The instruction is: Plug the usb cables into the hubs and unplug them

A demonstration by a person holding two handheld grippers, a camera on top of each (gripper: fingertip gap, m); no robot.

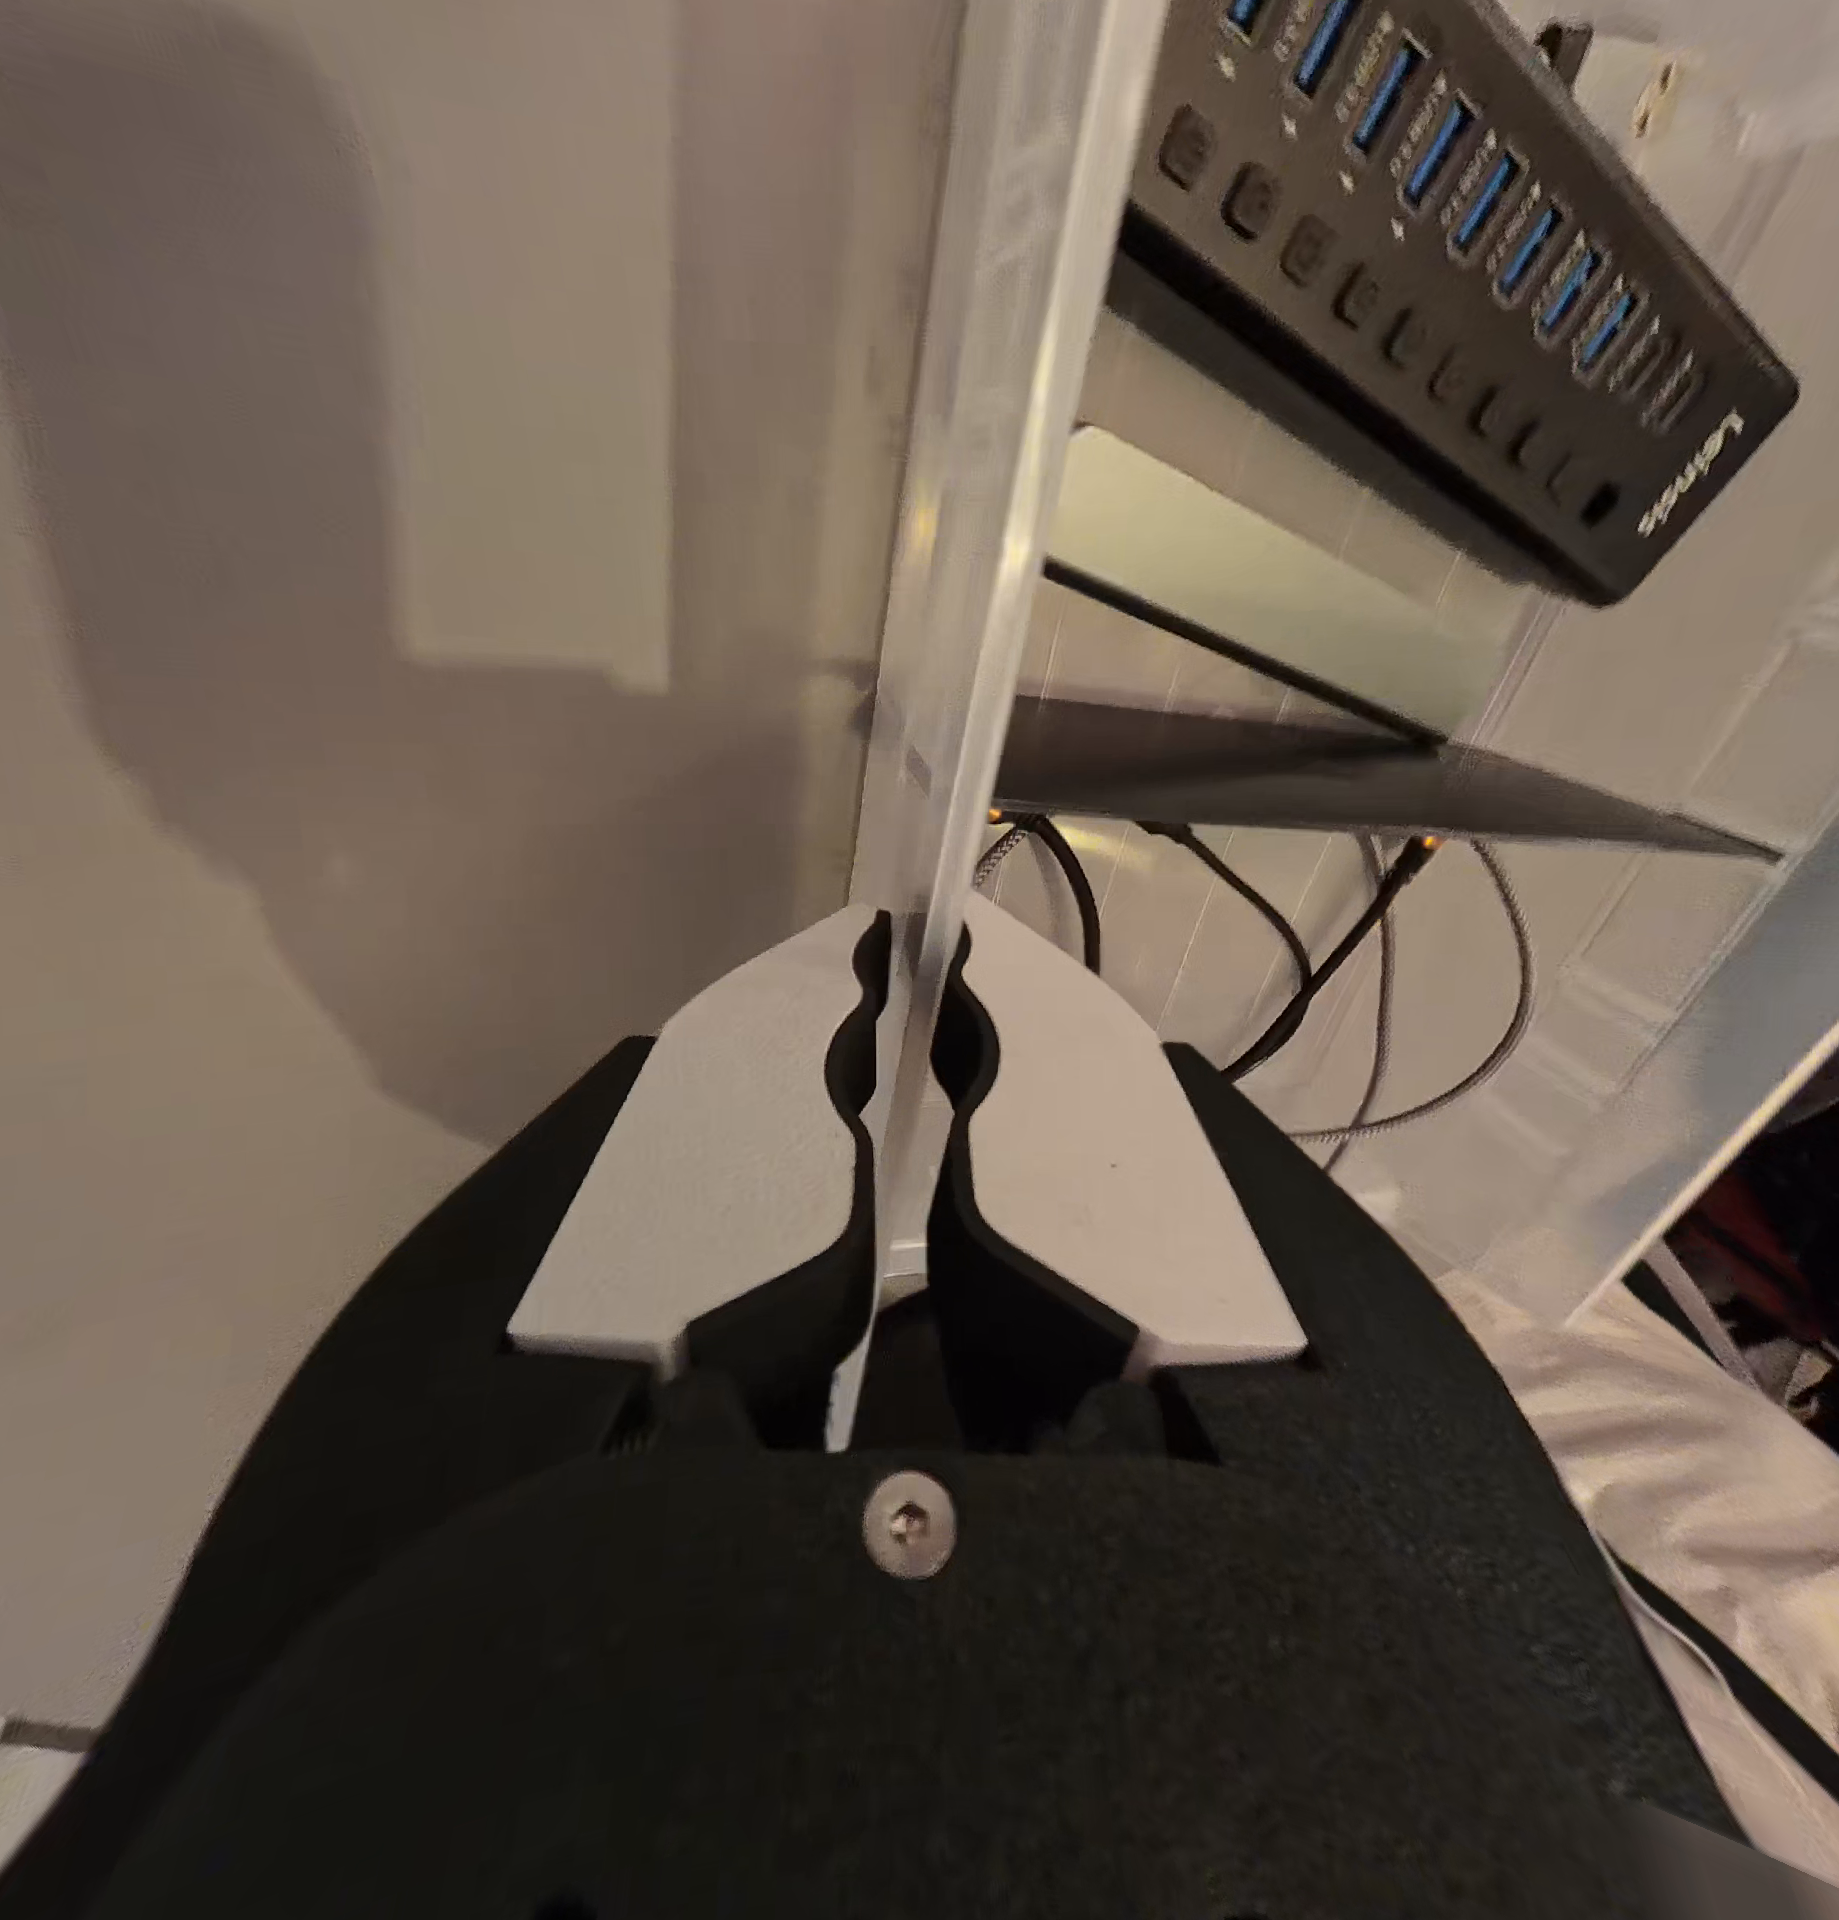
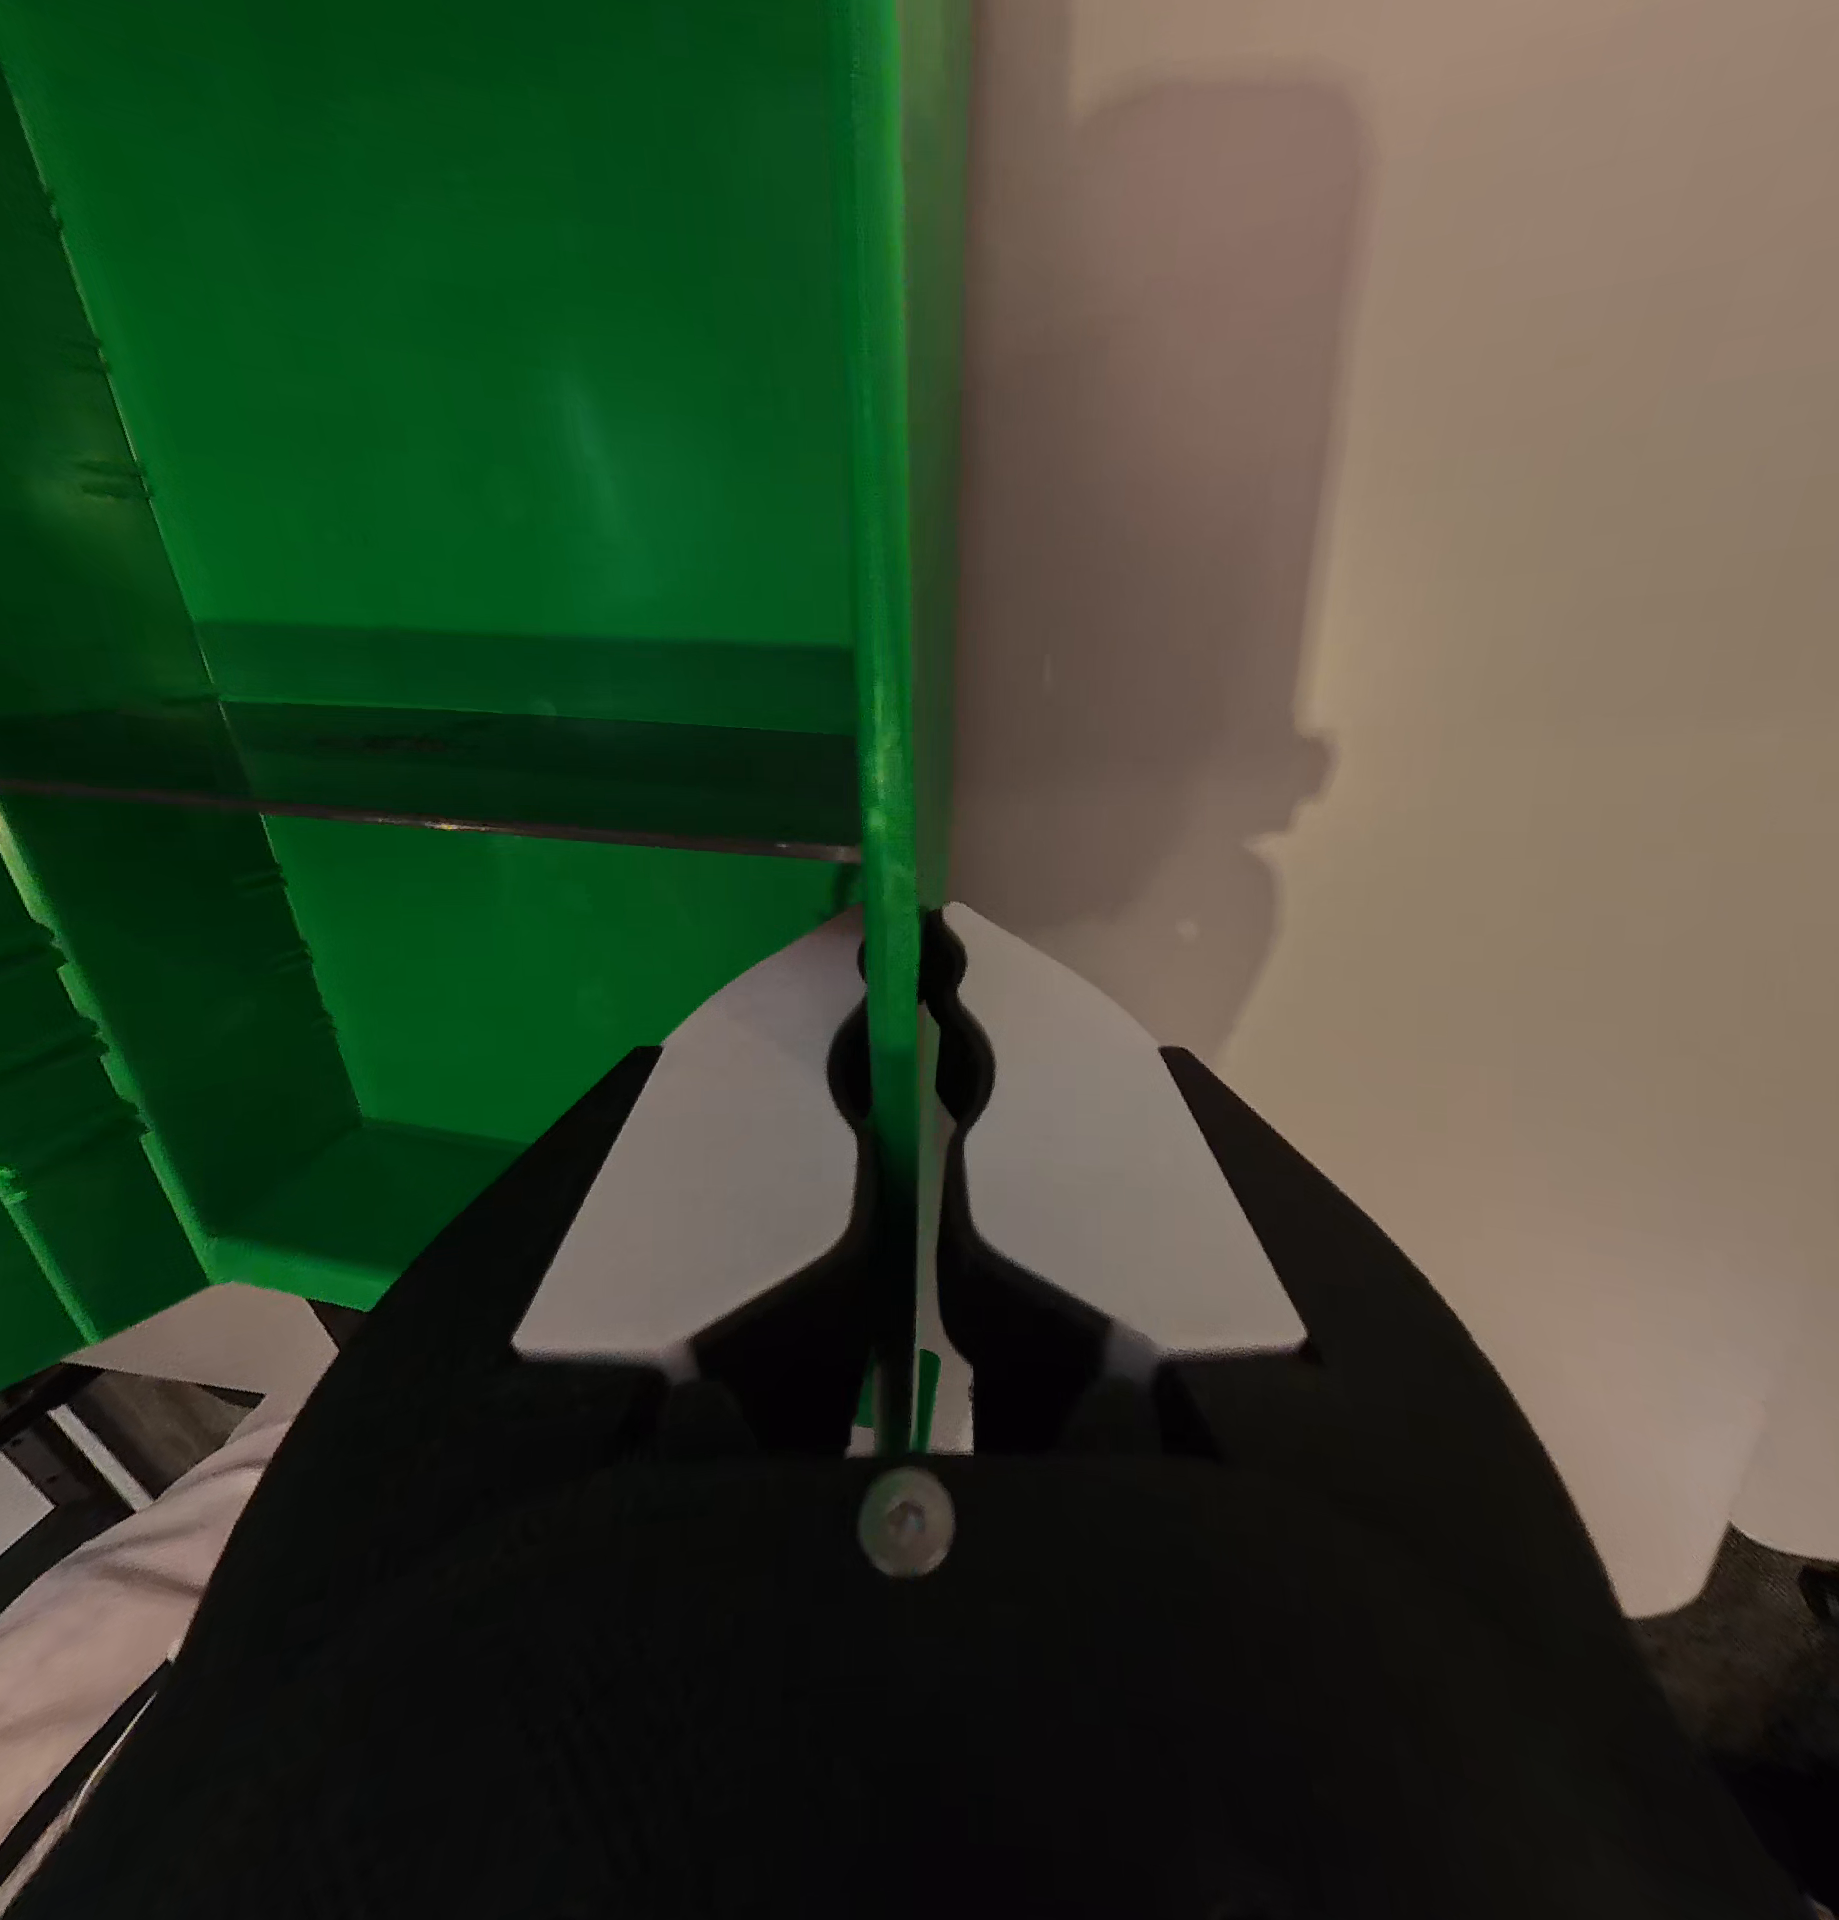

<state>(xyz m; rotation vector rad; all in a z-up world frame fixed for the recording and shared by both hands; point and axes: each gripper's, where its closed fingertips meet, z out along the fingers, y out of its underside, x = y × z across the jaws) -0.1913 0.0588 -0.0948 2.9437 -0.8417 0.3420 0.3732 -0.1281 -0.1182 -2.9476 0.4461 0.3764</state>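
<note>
Left gripper (image 1: 915, 935) clamping clear panel (image 1: 1008, 468), right gripper (image 2: 910, 930) clamping green panel (image 2: 889, 623), hub (image 1: 1466, 260) cropped

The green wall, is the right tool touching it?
Touching. The right wrist view shows the right tool shut on the edge of the green wall, with both fingers pressed against it and no gap on either side.

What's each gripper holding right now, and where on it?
The left gripper is shut on the clear acrylic panel's edge. The right gripper is shut on the green panel's edge.
</note>
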